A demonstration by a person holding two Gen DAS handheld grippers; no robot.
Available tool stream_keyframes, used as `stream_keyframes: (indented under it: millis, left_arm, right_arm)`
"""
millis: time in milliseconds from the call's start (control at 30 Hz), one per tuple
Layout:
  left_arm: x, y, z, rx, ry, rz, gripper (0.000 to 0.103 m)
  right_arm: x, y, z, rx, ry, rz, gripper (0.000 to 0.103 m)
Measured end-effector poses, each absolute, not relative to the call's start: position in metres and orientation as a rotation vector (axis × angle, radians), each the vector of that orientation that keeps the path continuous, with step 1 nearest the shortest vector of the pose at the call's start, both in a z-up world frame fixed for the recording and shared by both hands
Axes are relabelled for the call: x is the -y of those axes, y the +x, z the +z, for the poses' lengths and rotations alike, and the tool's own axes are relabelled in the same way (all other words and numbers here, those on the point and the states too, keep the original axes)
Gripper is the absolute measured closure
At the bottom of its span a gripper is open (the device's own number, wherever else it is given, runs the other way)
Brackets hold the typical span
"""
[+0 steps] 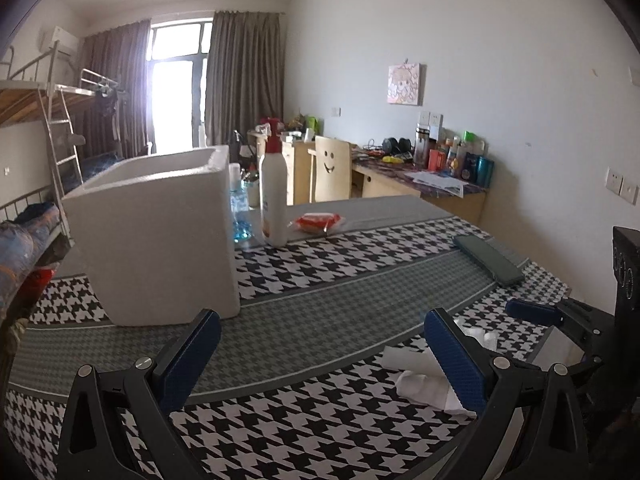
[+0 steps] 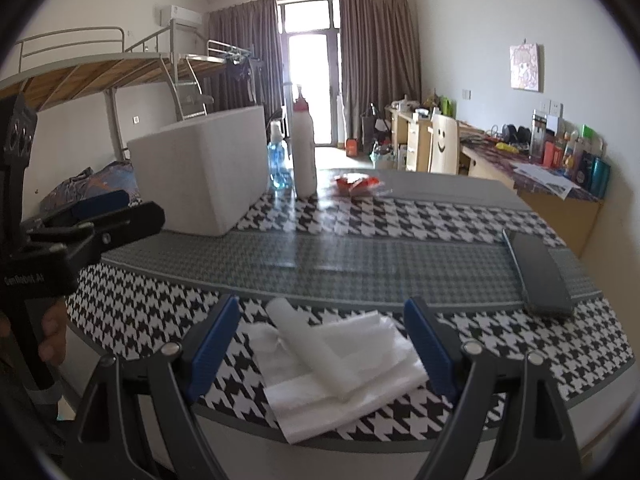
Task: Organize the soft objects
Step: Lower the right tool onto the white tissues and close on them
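Foam sheets [image 2: 344, 364], thin and white, lie in a loose stack at the near edge of the table [image 2: 360, 264], one of them curled into a roll on top; how many sheets make up the stack cannot be told. In the right wrist view the stack sits between the two blue-padded fingers of the right gripper [image 2: 322, 344], which stand wide apart and have hold of nothing; whether the pads touch the foam is unclear. From the left wrist view the same sheets show at the lower right, partly behind the right-hand finger of the left gripper [image 1: 322, 354], whose fingers are likewise spread wide and grip nothing.

One white foam box [image 1: 160, 236], open at the top, stands on the left part of the table. Just beside it are two bottles: one tall white bottle [image 1: 274, 196] with a red pump top, and one smaller clear bottle [image 1: 240, 208] with blue liquid, partly hidden behind the box. One red-and-clear packet [image 1: 318, 222] lies a little to the right of the white bottle. One dark flat case [image 1: 488, 258] rests near the right edge of the table, well apart from the box. The tablecloth carries black-and-white houndstooth bands and grey bands.

On the left handle, seen in the right wrist view, white lettering reads roughly "GenRobot AI" [image 2: 24, 280], though it is blurred. Print on the white bottle is too small to read. One chair [image 1: 332, 172] with a smiley face on its back stands beyond the table.
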State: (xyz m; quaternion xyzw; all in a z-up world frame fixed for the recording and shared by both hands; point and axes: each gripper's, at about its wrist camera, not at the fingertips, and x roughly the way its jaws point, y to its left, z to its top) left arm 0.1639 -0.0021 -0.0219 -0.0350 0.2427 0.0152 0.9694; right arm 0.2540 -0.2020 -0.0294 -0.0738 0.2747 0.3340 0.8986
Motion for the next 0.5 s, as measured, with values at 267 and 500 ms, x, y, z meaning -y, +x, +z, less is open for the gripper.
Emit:
stream_keyframes:
  millis: [267,500]
  left_arm:
    - [0.007,0.172,-0.033,-0.533,-0.072,0.014,0.001]
    - [0.012,0.179,-0.041,-0.573,-0.073,-0.003,0.001]
  right_arm:
    - [0.206,0.256,-0.040,-0.599,-0.160,0.701,0.016]
    - [0.203,0.261,-0.050,-0.638,-0.177,0.737,0.030]
